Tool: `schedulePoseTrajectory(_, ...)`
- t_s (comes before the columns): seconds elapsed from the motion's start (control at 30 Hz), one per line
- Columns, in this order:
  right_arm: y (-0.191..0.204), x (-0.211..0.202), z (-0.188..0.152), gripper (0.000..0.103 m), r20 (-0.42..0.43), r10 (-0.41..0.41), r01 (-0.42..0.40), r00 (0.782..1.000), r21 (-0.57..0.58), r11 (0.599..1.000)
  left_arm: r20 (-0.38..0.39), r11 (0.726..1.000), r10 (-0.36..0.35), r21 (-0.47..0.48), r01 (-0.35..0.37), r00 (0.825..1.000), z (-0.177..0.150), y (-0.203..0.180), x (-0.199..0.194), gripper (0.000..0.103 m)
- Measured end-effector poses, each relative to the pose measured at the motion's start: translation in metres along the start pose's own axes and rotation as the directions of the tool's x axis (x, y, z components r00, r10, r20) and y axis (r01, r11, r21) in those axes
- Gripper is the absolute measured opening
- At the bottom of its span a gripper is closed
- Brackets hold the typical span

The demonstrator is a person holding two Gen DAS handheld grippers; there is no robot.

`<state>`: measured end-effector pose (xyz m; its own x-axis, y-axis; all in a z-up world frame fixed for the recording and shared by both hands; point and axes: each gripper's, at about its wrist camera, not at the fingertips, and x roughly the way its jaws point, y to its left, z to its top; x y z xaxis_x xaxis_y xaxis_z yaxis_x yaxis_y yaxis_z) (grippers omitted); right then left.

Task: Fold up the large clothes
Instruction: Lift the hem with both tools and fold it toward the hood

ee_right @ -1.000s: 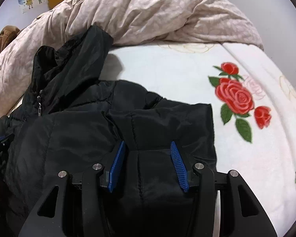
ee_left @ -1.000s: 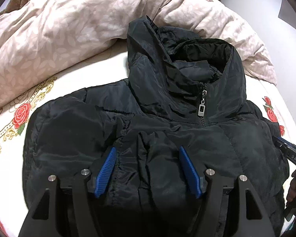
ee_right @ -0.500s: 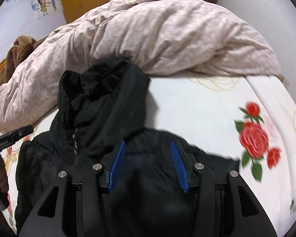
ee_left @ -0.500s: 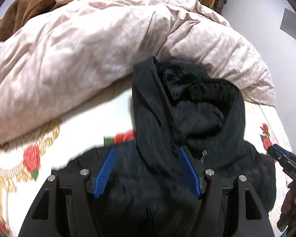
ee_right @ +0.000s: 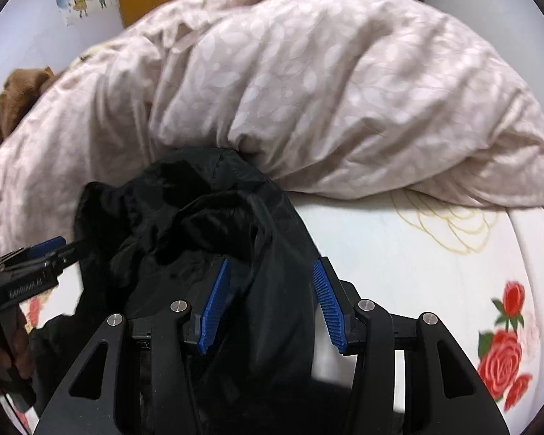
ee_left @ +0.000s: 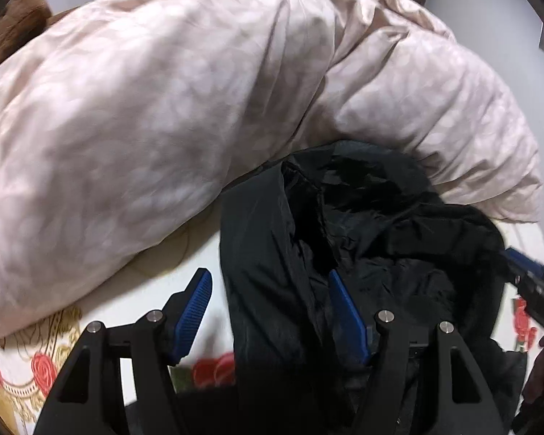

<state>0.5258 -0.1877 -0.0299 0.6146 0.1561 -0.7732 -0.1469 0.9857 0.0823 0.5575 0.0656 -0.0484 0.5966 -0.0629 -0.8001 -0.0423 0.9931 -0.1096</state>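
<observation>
The black hooded puffer jacket (ee_left: 362, 253) lies on the bed (ee_right: 399, 253), its hood (ee_right: 199, 195) pushed up against the heaped pink duvet (ee_left: 199, 90). The left gripper (ee_left: 272, 311) is grasping a fold of jacket fabric that rises between its blue fingers (ee_left: 346, 317), and the right gripper (ee_right: 272, 304) likewise is clenched on a fold. The jacket's long axis runs from the grippers away toward the duvet, hood farthest; each hand holds its own side, neither nearer. The carried edge likely needs to land level across the hood end.
</observation>
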Motion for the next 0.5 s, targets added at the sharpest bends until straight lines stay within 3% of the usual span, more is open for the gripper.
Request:
schedulePoseTrajectory(0.07, -0.001, 0.017, 0.006, 0.049, -0.037, -0.026, 0.026, 0.999, -0.005, 1.000, -0.003, 1.000, 0.004, 0.009, -0.004, 1.000, 0.001, -0.002, 0.011, 0.062)
schedulePoseTrajectory(0.1, -0.002, 0.022, 0.007, 0.038, -0.050, -0.030, 0.030, 0.998, -0.004, 1.000, 0.000, 1.000, 0.002, 0.012, -0.002, 1.000, 0.001, -0.002, 0.014, 0.042)
schedulePoseTrajectory(0.13, -0.003, 0.027, 0.007, 0.014, -0.065, -0.019, 0.019, 0.998, -0.004, 1.000, -0.005, 1.000, -0.004, 0.010, 0.004, 1.000, 0.001, -0.001, 0.017, 0.030)
schedulePoseTrajectory(0.17, -0.003, 0.029, 0.006, 0.012, -0.072, -0.013, 0.012, 0.997, -0.008, 1.000, -0.020, 1.000, -0.023, -0.002, 0.023, 1.000, 0.000, 0.001, 0.019, 0.013)
schedulePoseTrajectory(0.2, -0.002, 0.026, 0.004, 0.010, -0.063, -0.010, 0.009, 0.998, -0.012, 1.000, -0.021, 0.999, -0.038, -0.015, 0.038, 0.999, -0.002, 0.004, 0.018, 0.009)
schedulePoseTrajectory(0.37, 0.001, -0.027, -0.007, 0.008, 0.057, 0.050, -0.050, 0.997, -0.005, 0.999, 0.085, 0.994, -0.087, -0.064, 0.092, 0.993, -0.019, 0.023, -0.026, 0.005)
schedulePoseTrajectory(0.5, 0.000, -0.076, -0.023, 0.008, 0.126, 0.092, -0.095, 0.988, 0.019, 0.995, 0.125, 0.990, -0.104, -0.078, 0.114, 0.987, -0.035, 0.032, -0.065, 0.004)
